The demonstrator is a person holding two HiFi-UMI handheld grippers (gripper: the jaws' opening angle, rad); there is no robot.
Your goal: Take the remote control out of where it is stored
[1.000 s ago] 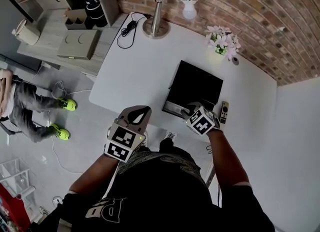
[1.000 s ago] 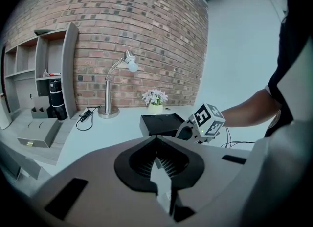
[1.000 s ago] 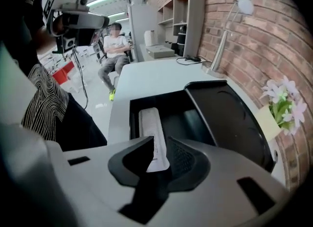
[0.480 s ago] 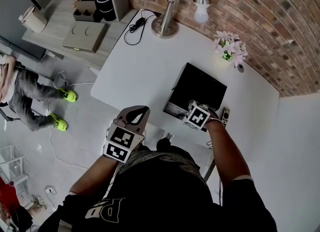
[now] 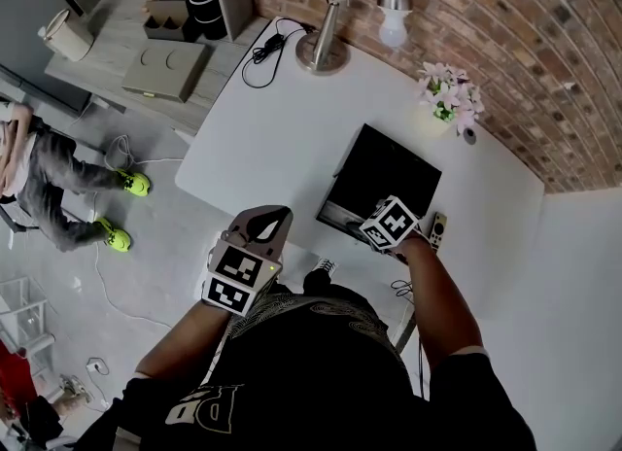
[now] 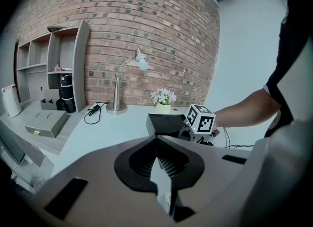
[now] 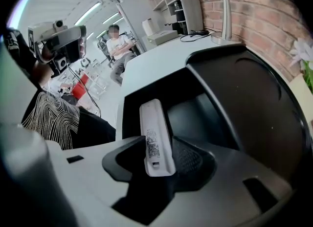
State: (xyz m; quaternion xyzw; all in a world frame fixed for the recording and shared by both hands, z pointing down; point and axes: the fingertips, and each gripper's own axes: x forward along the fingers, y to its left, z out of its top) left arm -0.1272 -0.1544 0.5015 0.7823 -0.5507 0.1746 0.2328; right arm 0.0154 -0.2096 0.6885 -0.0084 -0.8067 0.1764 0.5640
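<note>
1. White, slim plastic remote control, printed label side towards the camera, lies lengthwise between the two jaws of the right claw.
2. Those jaws have just been opening and now stand apart. A dark gap shows along the remote control's left side, and neither pad presses on it.
3. Its far end reaches the open front compartment of a flat black rectangular box; whether it rests inside cannot be told.
4. That box sits on the white tabletop near the front edge, with the right claw at its front right corner.
5. Just beside the box's right side, a second small dark remote with buttons lies on the tabletop.
6. At the tabletop's front edge, well apart from the box, hangs the left claw, its jaws together with nothing between them.
7. At the back, a silver desk lamp and pink flowers in a small pot stand by the red brick wall.
</note>
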